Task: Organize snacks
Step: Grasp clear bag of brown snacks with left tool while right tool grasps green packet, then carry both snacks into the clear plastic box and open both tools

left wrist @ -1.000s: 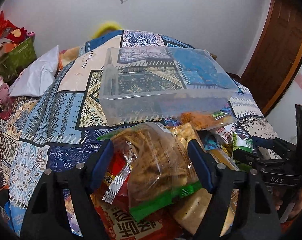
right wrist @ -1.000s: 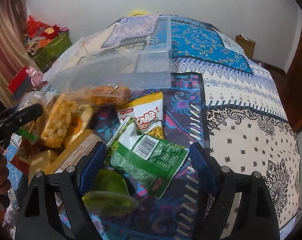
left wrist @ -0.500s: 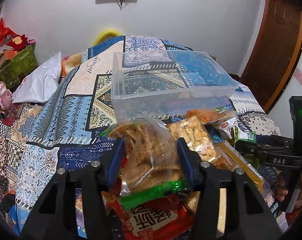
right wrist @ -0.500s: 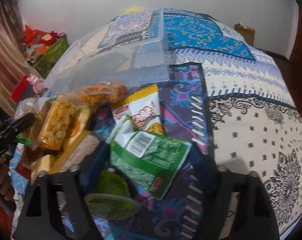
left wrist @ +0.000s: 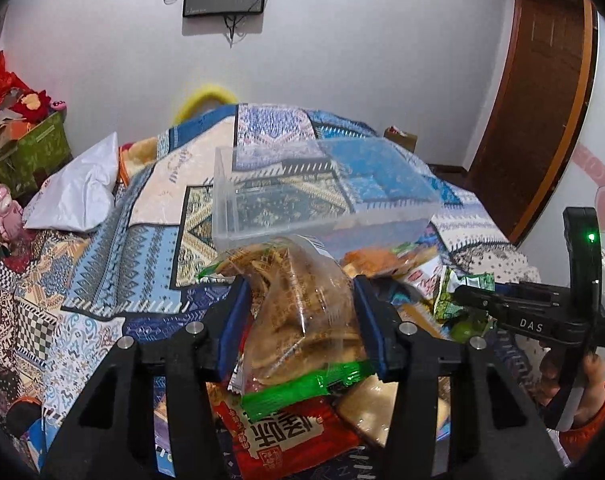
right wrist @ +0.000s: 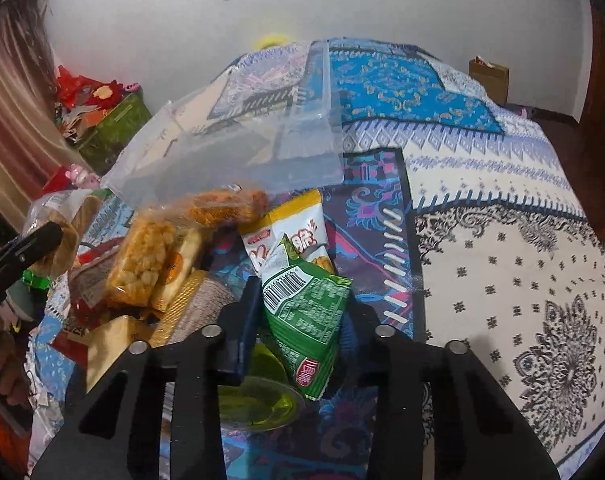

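My left gripper (left wrist: 300, 312) is shut on a clear bag of brown crisps (left wrist: 302, 316) with a green end, held above the snack pile. My right gripper (right wrist: 302, 320) is shut on a green snack packet (right wrist: 306, 320) with a barcode, lifted off the bedspread. A clear plastic bin (left wrist: 314, 192) stands empty on the bed just beyond the pile; it also shows in the right wrist view (right wrist: 242, 148). The right gripper shows at the right of the left wrist view (left wrist: 474, 300).
The pile holds a red packet (left wrist: 286, 436), a yellow-and-white packet (right wrist: 290, 232), an orange puffed-snack bag (right wrist: 142, 264), a fried-snack bag (right wrist: 226, 208) and a green jelly cup (right wrist: 258, 400). A white pillow (left wrist: 78, 192) lies far left. A wooden door (left wrist: 542, 100) stands at right.
Both grippers closed on their packets and lifted them: the left squeezed the crisp bag, the right pinched the green packet, which now stands upright between the fingers.
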Available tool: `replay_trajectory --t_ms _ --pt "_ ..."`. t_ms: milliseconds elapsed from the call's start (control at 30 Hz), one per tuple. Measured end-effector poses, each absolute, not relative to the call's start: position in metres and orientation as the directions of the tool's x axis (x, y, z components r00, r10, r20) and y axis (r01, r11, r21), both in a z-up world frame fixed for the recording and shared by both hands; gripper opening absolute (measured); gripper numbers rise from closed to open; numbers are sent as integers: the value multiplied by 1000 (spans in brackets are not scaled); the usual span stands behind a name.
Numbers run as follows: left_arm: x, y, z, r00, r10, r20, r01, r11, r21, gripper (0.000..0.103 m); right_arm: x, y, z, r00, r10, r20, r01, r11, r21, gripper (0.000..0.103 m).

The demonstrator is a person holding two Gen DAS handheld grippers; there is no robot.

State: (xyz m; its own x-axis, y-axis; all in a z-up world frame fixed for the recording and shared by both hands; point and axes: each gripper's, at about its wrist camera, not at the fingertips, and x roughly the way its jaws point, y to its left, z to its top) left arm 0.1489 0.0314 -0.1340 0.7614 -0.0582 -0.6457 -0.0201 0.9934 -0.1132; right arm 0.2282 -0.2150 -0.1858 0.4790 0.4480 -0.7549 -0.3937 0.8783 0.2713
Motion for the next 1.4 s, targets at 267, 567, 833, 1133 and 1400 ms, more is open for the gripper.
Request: replay_trajectory --t_ms 267,567,833,1133,1400 --pt "151 30 -111 792 -50 -608 -18 994 -106 51 223 -224 -155 519 486 -703 -406 864 297 17" --pt "161 31 -84 819 -41 -572 -11 996 -87 51 223 -220 -117 570 535 -624 -446 839 312 17" --pt "186 35 -65 835 -33 -549 -8 997 -73 51 244 -204 -86 612 563 -555 -471 824 315 17" --pt "236 49 -74 792 -67 -607 4 995 -104 51 283 -178 -82 609 580 -540 -481 812 330 17" --pt "288 66 -120 706 -84 -703 -27 989 -145 51 322 -155 -111 554 577 -600 -467 812 349 17"
